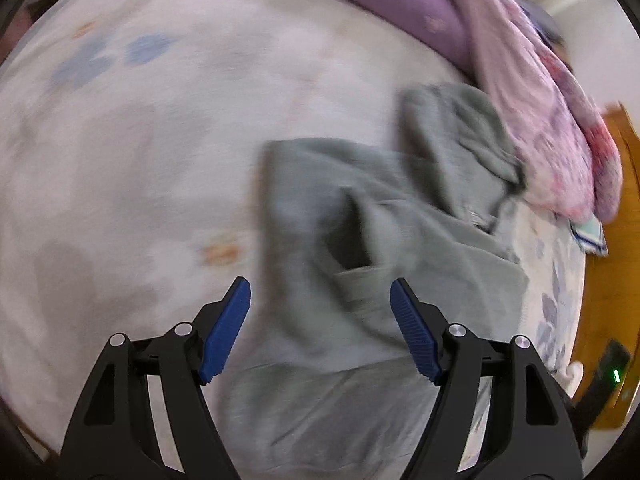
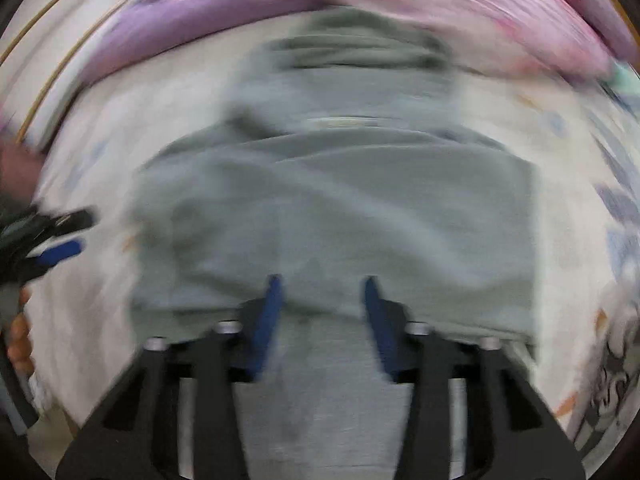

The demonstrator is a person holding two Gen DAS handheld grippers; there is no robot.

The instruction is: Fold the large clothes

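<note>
Left wrist view: the left gripper (image 1: 320, 292) stands spread wide, its blue pads (image 1: 224, 332) well apart with nothing between them, hanging over the near part of the grey garment (image 1: 360, 240).
Garment, place: it lies on the floral bedsheet (image 1: 140, 140), toward the bed's right side, partly folded over itself.
Garment, long axis: it runs from the near edge of the bed away toward the pillows at the far edge; a hood-like bunch (image 1: 452, 140) points to the far right.
Garment, fold: a dark pocket-like opening (image 1: 352, 240) shows in the upper layer; motion blur hides what it is.
Far edge: a purple pillow (image 1: 400, 4) and a pink floral quilt (image 1: 552, 132) lie heaped there, and the quilt touches the hood-like bunch.
Right edge: a small pale folded item (image 1: 592, 236) lies partly under the quilt; I cannot tell what it is.
Right wrist view: the right gripper (image 2: 322, 284) is parted, grasping nothing, with its pads (image 2: 268, 320) over the near fold edge of the garment (image 2: 340, 200).
Blur: this view is heavily smeared, so I cannot tell whether the pads touch the cloth.
Left side: the left gripper (image 2: 60, 236) shows, cut off by the frame.
</note>
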